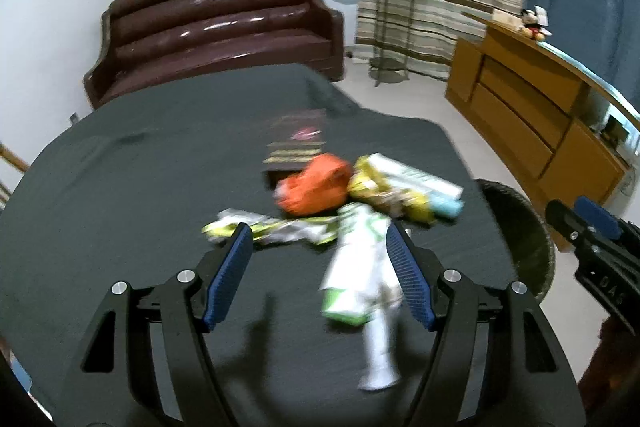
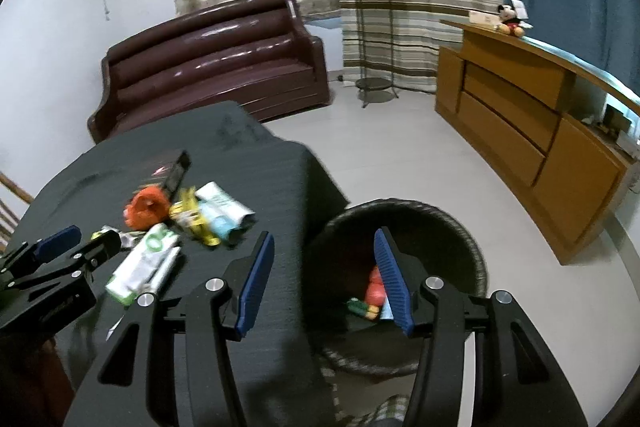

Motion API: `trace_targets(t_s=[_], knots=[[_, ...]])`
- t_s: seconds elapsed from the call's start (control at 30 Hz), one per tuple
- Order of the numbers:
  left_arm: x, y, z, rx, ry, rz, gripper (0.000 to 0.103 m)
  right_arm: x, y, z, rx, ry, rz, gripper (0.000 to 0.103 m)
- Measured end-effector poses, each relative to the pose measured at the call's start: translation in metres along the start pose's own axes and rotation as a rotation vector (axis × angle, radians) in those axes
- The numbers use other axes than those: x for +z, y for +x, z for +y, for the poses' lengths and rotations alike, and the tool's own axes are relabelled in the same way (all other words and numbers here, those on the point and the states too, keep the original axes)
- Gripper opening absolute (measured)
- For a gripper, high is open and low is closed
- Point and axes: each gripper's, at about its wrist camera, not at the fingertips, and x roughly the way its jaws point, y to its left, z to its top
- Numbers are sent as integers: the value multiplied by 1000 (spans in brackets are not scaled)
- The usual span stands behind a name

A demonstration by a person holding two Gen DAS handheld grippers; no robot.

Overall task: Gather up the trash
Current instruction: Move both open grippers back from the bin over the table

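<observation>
Several pieces of trash lay in a loose cluster on the worktop (image 1: 120,167), which was covered by a dark cloth. An orange wrapper (image 1: 314,185) sat near the middle, with a yellow packet (image 1: 384,193) and a pale blue and white packet (image 1: 432,187) just beside it on the right. A flat dark box (image 1: 298,143) lay just behind the orange wrapper. Nearer the camera, a white and green carton (image 1: 360,279) lay lengthwise, and a crumpled green and white wrapper (image 1: 264,229) lay to its left.

The left gripper (image 1: 320,239) hung over the near part of the pile, its blue-padded fingers (image 1: 228,275) spread apart with nothing pressed between them; the carton showed in the gap below, close to the right-hand finger, though motion blur made it hard to tell whether they touched.

The right gripper (image 2: 324,247) was off the worktop's edge, above a dark round bin (image 2: 452,227) standing on the pale floor just beside the worktop. Its fingers were parted and held nothing. Inside the bin lay an orange piece (image 2: 374,289) and a small green and yellow piece (image 2: 362,307).

Behind the worktop stood a brown sofa (image 1: 216,27), and a wooden cabinet (image 1: 532,115) stood along the right wall.
</observation>
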Motion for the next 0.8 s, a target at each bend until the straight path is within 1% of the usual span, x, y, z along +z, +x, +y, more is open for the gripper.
trace_targets(t_s=[0.2, 0.5, 0.67, 0.8], knots=[[-15, -5, 43, 47, -35, 21, 67, -8, -1, 34, 46, -34, 22, 52], [-31, -10, 87, 87, -85, 34, 68, -26, 0, 88, 121, -109, 75, 52], [-35, -10, 100, 94, -108, 41, 68, -34, 5, 110, 150, -149, 112, 52], [-36, -9, 105, 87, -119, 46, 68, -41, 12, 121, 140, -178, 155, 52]])
